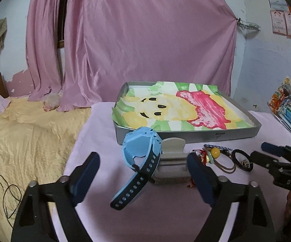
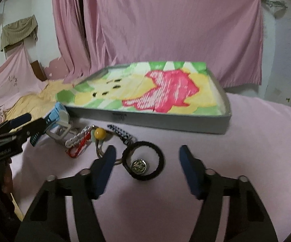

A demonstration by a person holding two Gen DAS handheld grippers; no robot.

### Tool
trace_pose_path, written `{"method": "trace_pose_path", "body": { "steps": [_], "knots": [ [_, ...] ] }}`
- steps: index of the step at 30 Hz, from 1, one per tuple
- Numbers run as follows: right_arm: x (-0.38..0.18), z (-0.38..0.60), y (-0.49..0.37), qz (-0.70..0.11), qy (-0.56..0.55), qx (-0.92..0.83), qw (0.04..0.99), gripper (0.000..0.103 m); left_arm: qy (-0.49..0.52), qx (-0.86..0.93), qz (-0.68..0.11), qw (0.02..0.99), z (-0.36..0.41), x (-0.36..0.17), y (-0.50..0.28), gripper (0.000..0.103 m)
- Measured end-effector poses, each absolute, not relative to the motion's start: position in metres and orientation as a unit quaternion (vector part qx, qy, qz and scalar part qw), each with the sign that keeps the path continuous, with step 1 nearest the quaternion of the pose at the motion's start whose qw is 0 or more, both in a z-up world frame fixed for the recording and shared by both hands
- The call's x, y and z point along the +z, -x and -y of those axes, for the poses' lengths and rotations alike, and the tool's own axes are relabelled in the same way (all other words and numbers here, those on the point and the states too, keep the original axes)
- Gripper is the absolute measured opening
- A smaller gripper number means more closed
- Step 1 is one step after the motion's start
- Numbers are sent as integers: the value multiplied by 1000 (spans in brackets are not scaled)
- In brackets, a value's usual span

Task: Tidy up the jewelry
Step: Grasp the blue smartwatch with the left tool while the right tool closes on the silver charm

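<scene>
Left wrist view: left gripper [image 1: 143, 178] spread wide, nothing pinched. Blue watch [image 1: 140, 157] sitting dead centre of the frame between the two dark blue pads, strap trailing down toward bottom centre, not touched by either pad as far as can be told. Grey hair claw clip [image 1: 172, 161] right behind the watch, leaning against it. Off to the right of centre, a little jumble: yellow bead [image 1: 215, 151] on a cord, red string bits, a beaded strip, then a black bracelet [image 1: 242, 160] nearer the right edge. Grey tray [image 1: 187, 136] lined with a colourful drawing filling the middle of the frame, just behind the whole pile, all on a pink cloth [image 1: 97, 133].

Right wrist view: right gripper [image 2: 146, 166] also gaping wide, holding nothing. Black bracelet [image 2: 143, 161] with a round metal charm lying flat on the cloth between the pads, closer to the left one, apparently not touching either. Yellow bead [image 2: 100, 133] and the rest of the jumble up and left of it. Watch [image 2: 55, 116] at the left edge by the tray corner.
</scene>
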State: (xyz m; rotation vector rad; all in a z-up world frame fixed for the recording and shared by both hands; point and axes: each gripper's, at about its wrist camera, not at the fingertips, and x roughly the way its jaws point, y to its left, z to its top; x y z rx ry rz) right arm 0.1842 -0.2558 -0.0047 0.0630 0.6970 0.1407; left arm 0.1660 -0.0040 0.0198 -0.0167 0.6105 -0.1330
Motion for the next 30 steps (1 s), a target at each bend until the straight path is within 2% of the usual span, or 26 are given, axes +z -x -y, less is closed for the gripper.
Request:
{"method": "trace_pose_path", "body": {
  "steps": [4,10,11,15,25,30],
  "knots": [
    [-9,251,-189,-360,-28,72,930,39,14,-74,-309,948,4,20,-175,68],
    [-13,247,-195,-382,-25,71,921,29,30,-91,-336,937,5,15,-189,43],
    [-13,247,-196,-386,-25,71,920,26,37,-95,-343,934,5,13,-192,37],
    [-15,245,-199,-396,-25,75,915,24,46,-93,-349,931,2,10,-194,28],
    [-18,243,-200,-408,-38,75,909,24,45,-105,-358,927,4,10,-193,21],
    [-17,243,-200,-412,-41,76,907,24,39,-120,-361,924,12,12,-190,12]
  ]
}}
